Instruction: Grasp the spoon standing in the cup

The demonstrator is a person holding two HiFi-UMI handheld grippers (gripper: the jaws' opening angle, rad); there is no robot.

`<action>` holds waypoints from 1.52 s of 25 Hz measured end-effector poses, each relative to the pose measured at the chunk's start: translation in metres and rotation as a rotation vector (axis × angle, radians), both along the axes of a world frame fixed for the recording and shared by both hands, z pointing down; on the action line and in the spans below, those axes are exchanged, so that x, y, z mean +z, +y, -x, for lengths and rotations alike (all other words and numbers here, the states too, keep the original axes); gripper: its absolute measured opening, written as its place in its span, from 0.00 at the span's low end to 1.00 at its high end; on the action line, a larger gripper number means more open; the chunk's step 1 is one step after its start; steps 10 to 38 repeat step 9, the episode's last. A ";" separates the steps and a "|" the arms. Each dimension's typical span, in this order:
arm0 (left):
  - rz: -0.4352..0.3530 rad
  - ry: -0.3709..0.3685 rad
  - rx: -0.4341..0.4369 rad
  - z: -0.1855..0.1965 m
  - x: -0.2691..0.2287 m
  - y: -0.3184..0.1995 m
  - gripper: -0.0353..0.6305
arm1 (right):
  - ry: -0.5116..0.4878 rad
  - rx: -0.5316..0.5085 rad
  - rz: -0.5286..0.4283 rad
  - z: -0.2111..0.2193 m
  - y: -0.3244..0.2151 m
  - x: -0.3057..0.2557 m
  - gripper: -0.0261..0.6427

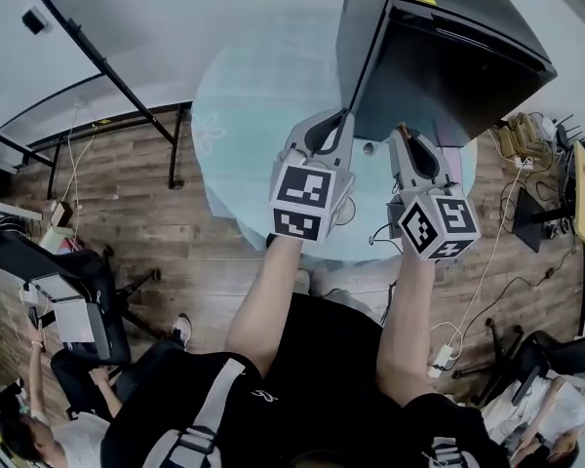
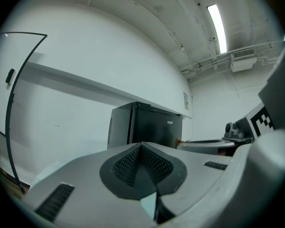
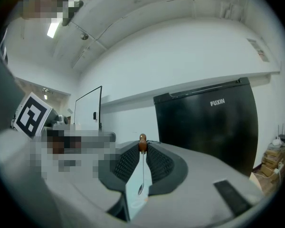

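Note:
A thin metal spoon [image 3: 142, 167] with a brown knob at its end is pinched between the pads of my right gripper [image 3: 142, 148], which is shut on it. The knob pokes out past the fingertips and the bowl lies back toward the camera. In the head view the right gripper [image 1: 404, 133] hovers over the far edge of the round table, the spoon's brown tip [image 1: 403, 127] just showing. My left gripper [image 1: 343, 117] is beside it on the left. Its pads [image 2: 133, 163] meet with nothing between them. No cup shows in any view.
The round pale blue table [image 1: 236, 115] lies below both grippers. A tall black fridge [image 1: 439, 57] stands right behind them. A black metal frame [image 1: 107, 66] runs along the left. Office chairs, cables and a seated person [image 1: 68, 398] are on the wooden floor.

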State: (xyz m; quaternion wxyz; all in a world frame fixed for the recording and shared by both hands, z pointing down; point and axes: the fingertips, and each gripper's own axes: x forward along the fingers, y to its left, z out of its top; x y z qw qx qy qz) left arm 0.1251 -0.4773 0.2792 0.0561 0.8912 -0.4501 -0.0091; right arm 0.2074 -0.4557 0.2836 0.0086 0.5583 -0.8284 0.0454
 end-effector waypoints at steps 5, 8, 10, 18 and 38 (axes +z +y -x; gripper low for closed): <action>-0.003 -0.004 -0.010 0.004 0.000 -0.001 0.06 | 0.025 -0.005 -0.011 0.003 0.002 -0.003 0.12; -0.007 0.016 -0.005 0.002 -0.005 0.000 0.06 | 0.021 0.008 -0.009 -0.004 0.003 -0.002 0.12; -0.011 0.022 -0.002 0.001 -0.007 0.000 0.06 | 0.019 0.013 -0.008 -0.006 0.003 -0.002 0.12; -0.011 0.022 -0.002 0.001 -0.007 0.000 0.06 | 0.019 0.013 -0.008 -0.006 0.003 -0.002 0.12; -0.011 0.022 -0.002 0.001 -0.007 0.000 0.06 | 0.019 0.013 -0.008 -0.006 0.003 -0.002 0.12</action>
